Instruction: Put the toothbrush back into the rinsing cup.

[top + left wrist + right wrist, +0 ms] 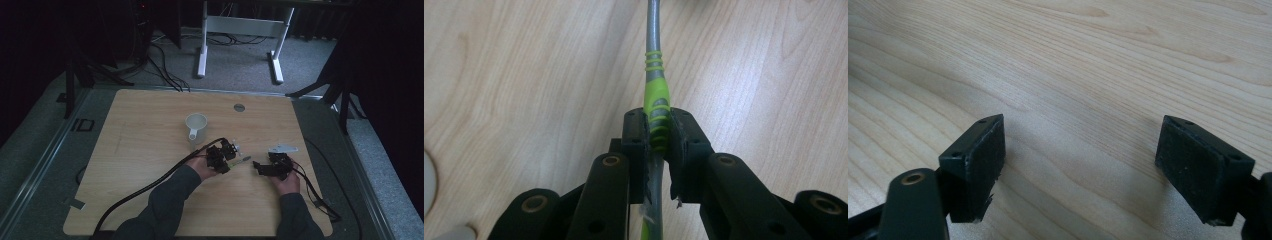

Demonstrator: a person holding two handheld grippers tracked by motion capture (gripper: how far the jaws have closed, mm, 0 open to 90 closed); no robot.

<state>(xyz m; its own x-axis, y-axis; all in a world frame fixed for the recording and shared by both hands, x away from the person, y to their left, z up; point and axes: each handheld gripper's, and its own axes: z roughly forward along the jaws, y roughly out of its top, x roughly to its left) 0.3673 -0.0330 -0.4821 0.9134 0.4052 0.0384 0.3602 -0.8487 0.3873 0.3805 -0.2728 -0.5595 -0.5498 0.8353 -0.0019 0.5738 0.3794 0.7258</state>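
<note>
Your left gripper (659, 145) is clamped on the slim grey-and-green ribbed-handled tool (656, 107), held just above the pale wooden table (150, 150); it could swivel between the pads. Your right gripper (1080, 165) sits spread wide with nothing between, near the white ceramic mug (196, 126)

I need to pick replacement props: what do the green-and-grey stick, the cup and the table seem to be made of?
Stick: likely plastic, smooth grey shaft, ribbed green grip, possibly rubbery. Cup: white, plain; ceramic or plastic, can't tell. Table: pale wood-grain top, matte, perhaps laminate.
</note>
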